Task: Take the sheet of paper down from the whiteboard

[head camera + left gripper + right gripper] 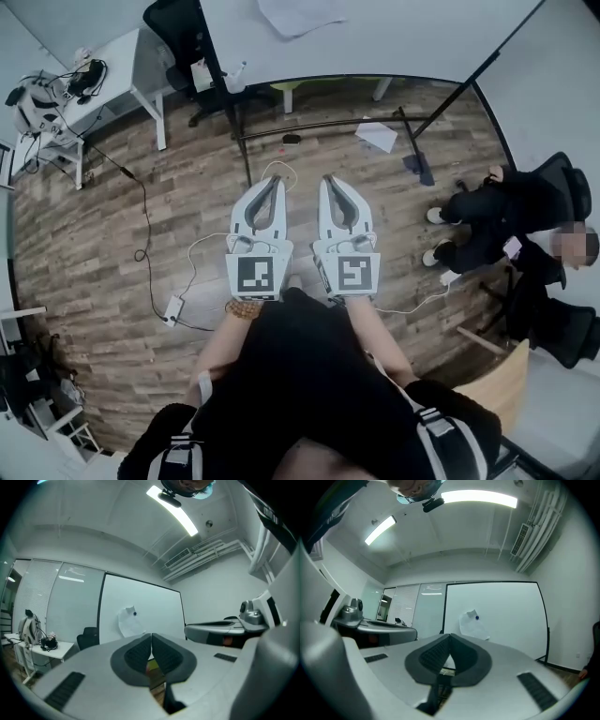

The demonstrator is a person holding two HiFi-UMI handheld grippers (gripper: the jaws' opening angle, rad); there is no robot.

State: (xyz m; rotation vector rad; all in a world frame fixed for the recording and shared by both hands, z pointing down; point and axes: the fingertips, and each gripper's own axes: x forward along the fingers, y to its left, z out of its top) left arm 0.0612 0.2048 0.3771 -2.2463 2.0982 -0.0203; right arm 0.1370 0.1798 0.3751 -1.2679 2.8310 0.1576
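in the head view the person's forearms reach forward, side by side, each bearing a gripper held level over the wood floor (94, 244). the left gripper (275, 179) has its jaws together, pads meeting at the tips with nothing between them; its own view shows only a sliver of floor under the dark pads. the right gripper (330, 178) is the same, jaws pressed together and empty. the two grippers are near each other but apart.

past them a thin cable (144, 220) trails across the floor, and a loose white sheet (377, 134) lies by the black feet of the whiteboard stand (323, 124). at the right a seated person (511, 211) in dark clothes is partly cut off by the picture's edge. to the left stand a white desk (127, 58) with gear too small to make out and a black chair (183, 37).

farthest is the whiteboard (159, 606), well apart from both grippers. the sheet of paper (127, 623) hangs on it, crumpled, pinned near its upper edge by a small dark magnet (134, 613). from the head view the sheet is cut off by the top edge, and in the right gripper view its lower corner sinks behind the gripper's body.
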